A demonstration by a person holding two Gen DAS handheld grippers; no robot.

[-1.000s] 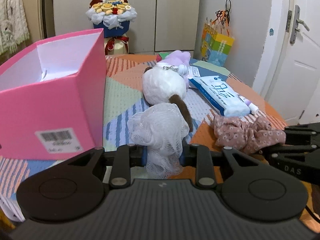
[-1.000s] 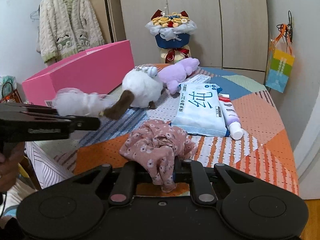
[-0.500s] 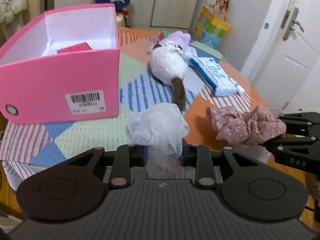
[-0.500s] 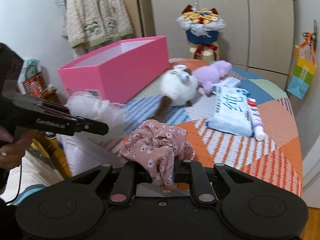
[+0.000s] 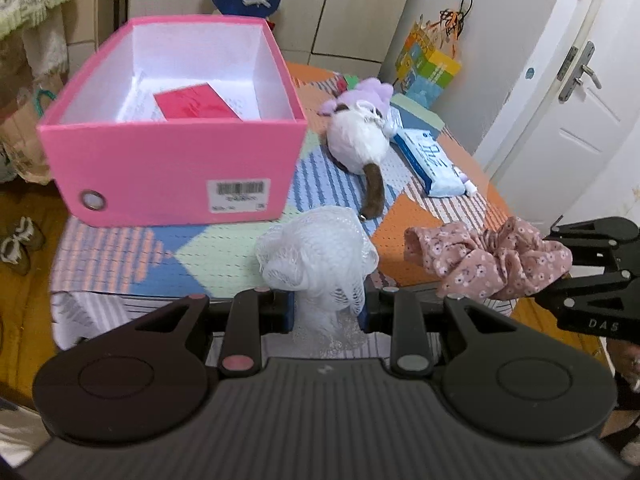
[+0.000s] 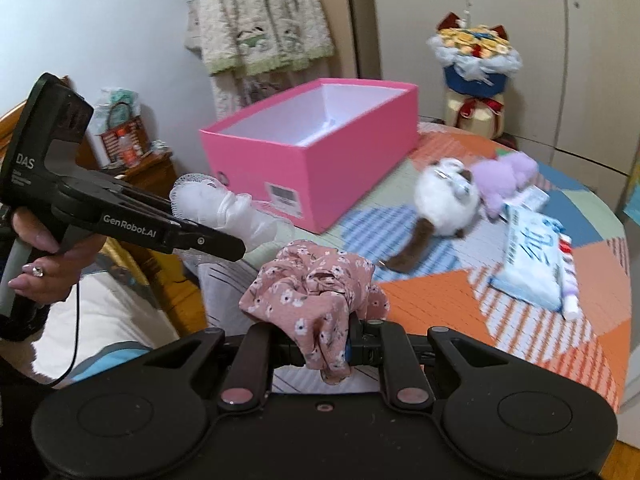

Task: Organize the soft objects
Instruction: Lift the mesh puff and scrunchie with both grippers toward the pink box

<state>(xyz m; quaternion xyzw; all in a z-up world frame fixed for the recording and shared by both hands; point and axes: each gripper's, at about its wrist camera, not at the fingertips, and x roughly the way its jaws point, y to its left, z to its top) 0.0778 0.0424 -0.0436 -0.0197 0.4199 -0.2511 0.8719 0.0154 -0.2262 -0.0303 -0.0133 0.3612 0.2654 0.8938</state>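
My left gripper [image 5: 326,312] is shut on a white mesh bath puff [image 5: 320,252], held in the air before the table's near edge; the puff also shows in the right wrist view [image 6: 224,208]. My right gripper [image 6: 326,350] is shut on a pink floral scrunchie [image 6: 316,284], which shows in the left wrist view [image 5: 484,258] to the right of the puff. An open pink box [image 5: 180,148] stands on the table with a red card and papers inside. A white plush cat [image 5: 360,140] and a purple plush [image 5: 368,92] lie right of the box.
A blue wipes pack [image 5: 428,160] and a small tube [image 5: 466,184] lie at the table's right side. A patchwork cloth [image 5: 224,248] covers the table. A bouquet [image 6: 474,60] and cupboards stand behind; a door [image 5: 580,120] is to the right.
Both grippers have lifted and pulled back from the table with their objects. The views now look down into the pink box from higher up.
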